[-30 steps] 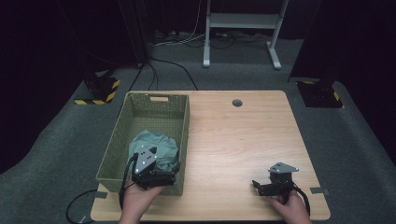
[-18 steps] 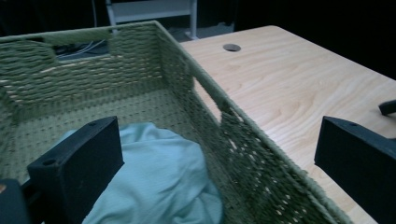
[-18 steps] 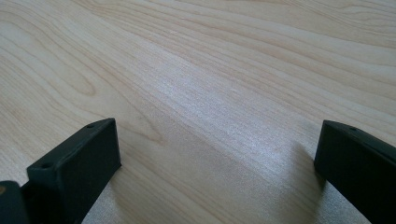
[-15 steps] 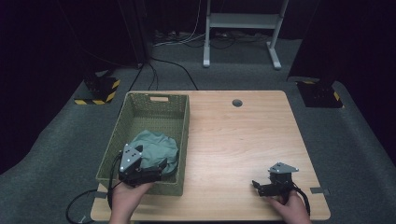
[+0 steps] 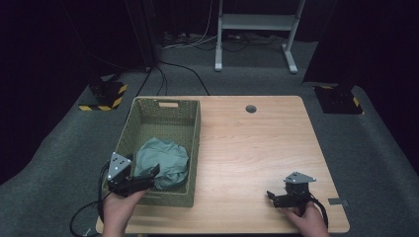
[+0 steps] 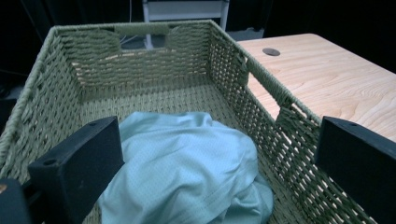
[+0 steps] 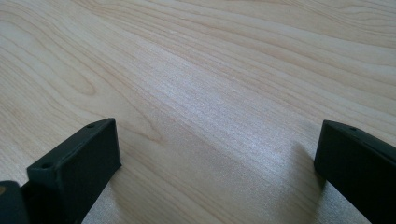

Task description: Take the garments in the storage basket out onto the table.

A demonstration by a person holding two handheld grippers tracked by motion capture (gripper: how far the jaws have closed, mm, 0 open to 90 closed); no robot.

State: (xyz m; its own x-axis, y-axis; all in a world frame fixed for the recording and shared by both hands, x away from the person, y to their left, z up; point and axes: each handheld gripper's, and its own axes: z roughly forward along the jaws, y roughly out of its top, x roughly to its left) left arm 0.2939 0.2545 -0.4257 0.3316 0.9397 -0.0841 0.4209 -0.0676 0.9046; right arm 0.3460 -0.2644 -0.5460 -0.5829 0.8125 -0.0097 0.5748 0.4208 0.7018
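While its jaws stand wide apart with nothing between them, the left tool (image 5: 148,175) hangs at the near left corner of the basket (image 5: 193,129), above the rim. A second ago it sat lower and further right, down against the cloth (image 5: 163,162); it has since let go and drawn back toward the person. The crumpled pale green cloth now lies loose in the near end of the basket, touching the near wall, so I judge the drop into the basket done and the hand on its way out.

The right tool (image 5: 274,197) has not moved: it rests on the tabletop (image 5: 257,148) near the front right edge, jaws spread and empty.

From the left tool's own camera, the cloth (image 6: 187,168) shows its fine weave and folds and the basket's far handle cut-out (image 6: 142,30) is plain, which the high view blurs. From the right tool's camera, bare wood grain (image 7: 210,84) lies between the jaws.
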